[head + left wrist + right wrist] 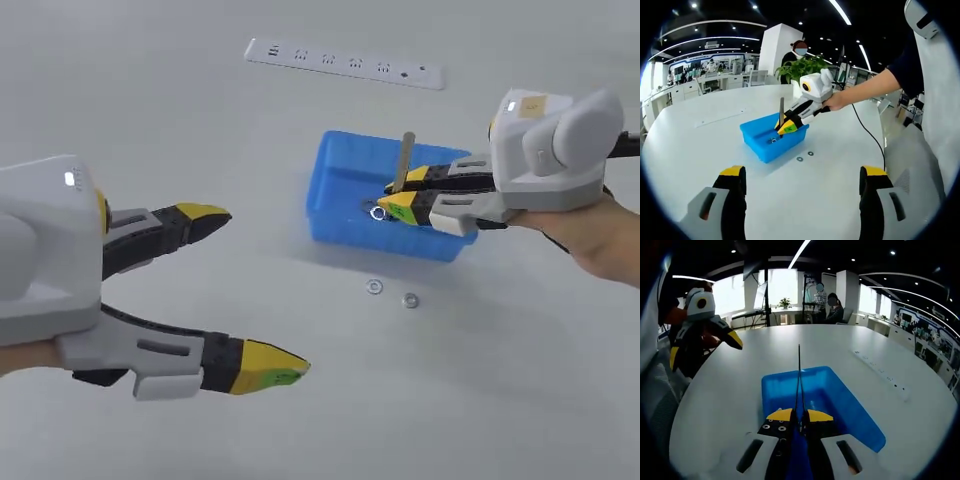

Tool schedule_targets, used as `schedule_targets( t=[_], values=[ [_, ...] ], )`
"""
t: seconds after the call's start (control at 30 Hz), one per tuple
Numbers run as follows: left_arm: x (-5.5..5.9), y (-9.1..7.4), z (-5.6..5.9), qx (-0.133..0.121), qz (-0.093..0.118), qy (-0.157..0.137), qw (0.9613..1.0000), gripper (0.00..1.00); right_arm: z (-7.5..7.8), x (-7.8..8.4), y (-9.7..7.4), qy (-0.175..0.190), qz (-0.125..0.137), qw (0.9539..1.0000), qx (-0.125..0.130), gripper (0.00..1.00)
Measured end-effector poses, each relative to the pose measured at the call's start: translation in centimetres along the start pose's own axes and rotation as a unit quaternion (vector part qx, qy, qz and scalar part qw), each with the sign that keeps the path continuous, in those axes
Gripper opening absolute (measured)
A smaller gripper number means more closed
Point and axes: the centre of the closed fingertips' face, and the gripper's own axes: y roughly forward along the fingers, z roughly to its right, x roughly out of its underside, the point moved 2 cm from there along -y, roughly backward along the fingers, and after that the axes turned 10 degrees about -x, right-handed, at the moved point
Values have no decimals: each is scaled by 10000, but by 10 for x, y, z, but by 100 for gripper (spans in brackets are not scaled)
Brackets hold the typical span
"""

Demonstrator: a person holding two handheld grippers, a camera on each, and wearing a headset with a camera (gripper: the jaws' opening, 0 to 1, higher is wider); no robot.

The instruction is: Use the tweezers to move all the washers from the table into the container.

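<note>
Right hand-held gripper pinching tweezers, white table, probably office

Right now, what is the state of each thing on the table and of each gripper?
Container: upright, open on top.
Tweezers: gripped, tips down inside the container.
Right gripper: shut on the tweezers, over the container.
Left gripper: open wide, holding nothing.
Washer in container: at the tweezers' tips; whether gripped, cannot tell.
Two loose washers: flat on the table, outside the container.
Power strip: flat, nothing plugged in.
</note>
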Motion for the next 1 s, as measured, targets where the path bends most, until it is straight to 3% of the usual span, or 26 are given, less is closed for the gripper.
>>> schedule_targets(
  t=[0.33, 0.57, 0.67, 0.73, 0.83, 1.0],
  values=[
    [0, -1, 1, 25, -13, -49, 10000, 99, 3, -2, -5, -37, 32, 10000, 80, 8],
    [-14, 5, -1, 128, 83, -39, 9999, 99, 1, -17, -11, -124, 198, 9997, 87, 7],
    [-23, 10, -8, 111, 141, 41, 9998, 99, 1, -21, -13, -186, 221, 9995, 87, 7],
    [-36, 16, -13, 138, 351, -124, 9992, 97, -1, -25, -14, -213, 246, 9994, 70, 7],
    [-55, 25, -28, 3, 726, -272, 9970, 85, -4, -29, -15, -287, 261, 9992, 41, 7],
    [-73, 43, -37, -39, 791, -209, 9966, 93, -13, -36, -15, -374, 269, 9989, -81, 7]
  ],
)
